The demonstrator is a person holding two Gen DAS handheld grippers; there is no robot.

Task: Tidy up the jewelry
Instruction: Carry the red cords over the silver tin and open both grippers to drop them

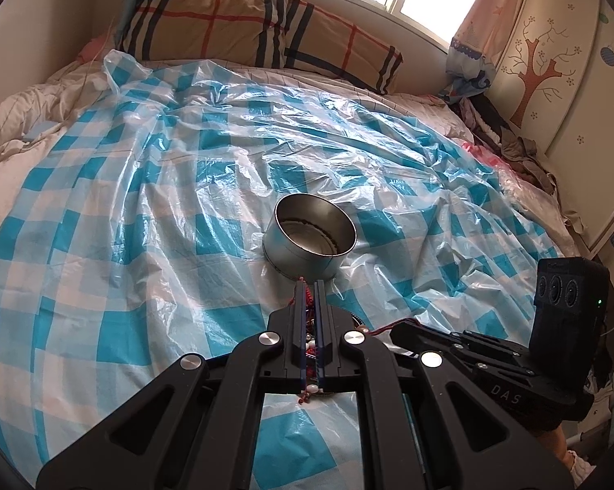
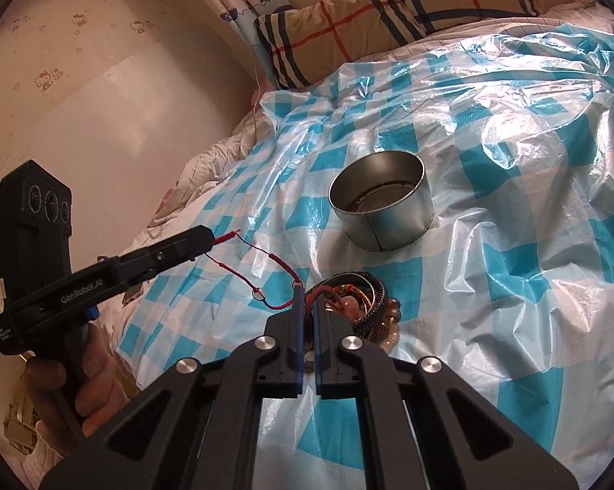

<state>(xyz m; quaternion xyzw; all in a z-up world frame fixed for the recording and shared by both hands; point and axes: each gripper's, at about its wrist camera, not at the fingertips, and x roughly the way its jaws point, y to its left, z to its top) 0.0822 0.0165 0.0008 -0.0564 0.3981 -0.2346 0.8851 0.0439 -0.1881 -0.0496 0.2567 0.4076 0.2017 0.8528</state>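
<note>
Bedroom. Bed covered with a crinkled blue-and-white checked plastic sheet (image 1: 143, 212); plaid pillow (image 1: 241, 28) at the head, window behind it.

Left wrist view: left gripper (image 1: 310, 286) clenched, with a red braided cord (image 1: 305, 298) and small beads caught between its fingers. An open round metal tin (image 1: 313, 230) sits on the sheet directly ahead of the fingertips, just beyond them, mouth up and slightly tilted. The right gripper (image 1: 405, 332) comes in low from the right, below the left fingertips; its tips are hidden here.

Right wrist view: right gripper (image 2: 305, 294) closed, jaws nearly together, pinching the near end of the cord (image 2: 266, 281) beside a heap of bracelets (image 2: 364, 306), which lies just right of the tips. The cord runs up and left, slack, to the left gripper (image 2: 211, 239), held in a hand (image 2: 82, 379). The tin (image 2: 382, 204) stands up and right of both, past the heap.

Judgement: cord spans the two grippers with its long axis diagonal; the left gripper is lined up on the tin, so the drop probably falls to it once the cord is clear of the heap.
</note>
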